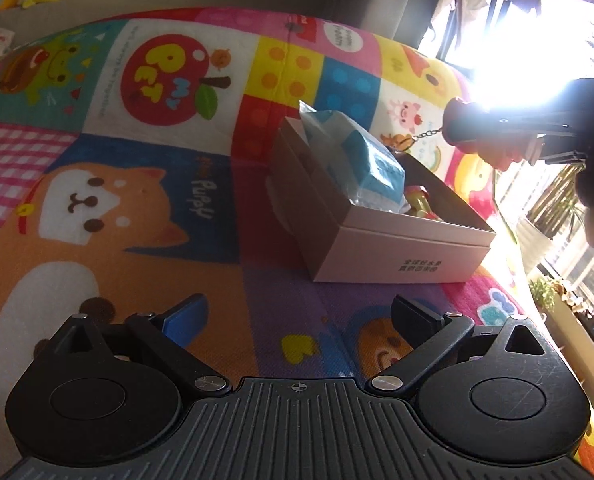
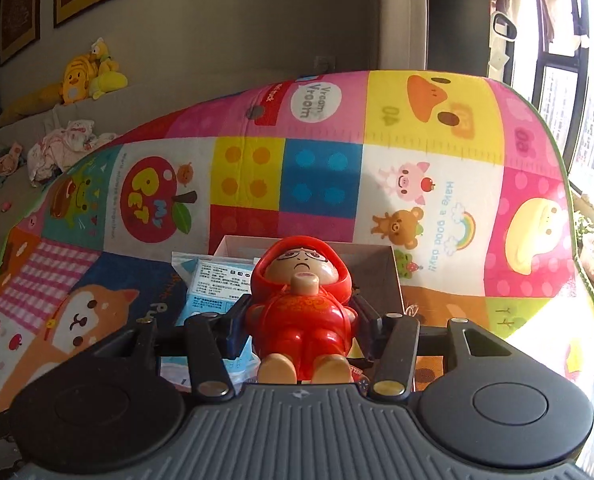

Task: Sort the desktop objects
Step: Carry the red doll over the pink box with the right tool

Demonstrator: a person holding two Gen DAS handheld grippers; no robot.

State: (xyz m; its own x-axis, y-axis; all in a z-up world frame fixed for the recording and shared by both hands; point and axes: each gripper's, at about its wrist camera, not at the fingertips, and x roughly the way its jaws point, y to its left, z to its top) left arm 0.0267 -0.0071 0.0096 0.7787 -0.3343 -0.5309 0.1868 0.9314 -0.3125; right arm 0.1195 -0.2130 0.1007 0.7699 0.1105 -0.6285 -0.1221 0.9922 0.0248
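**Grippers at the box: left freed, right carrying the figurine**

Left gripper point(image 1: 299, 316), seen in the left wrist view, stands spread wide at the bottom of the frame with nothing between its pads; it is released. At centre right we see the cardboard box point(image 1: 401, 248) resting on the play mat point(image 1: 137, 208). A blue-and-white packet point(image 1: 361, 160) leans inside the box at its upper left end, and a small yellow item beside it is too hidden to name. At the upper right edge, against the window glare, the right gripper point(image 1: 493, 144) shows dark, with a red object and a short chain at its tip.

In the right wrist view, the right gripper point(image 2: 301, 320) is clenched on the red figurine point(image 2: 303, 308), pads pressing its torso from both sides at lower centre. The box's open part point(image 2: 361, 264) lies directly behind the figurine, and the packet point(image 2: 217, 280) lies to its left.

For the step in hand, we judge the figurine should go over the free right part of the box, low, before release, so it does not topple onto the packet.
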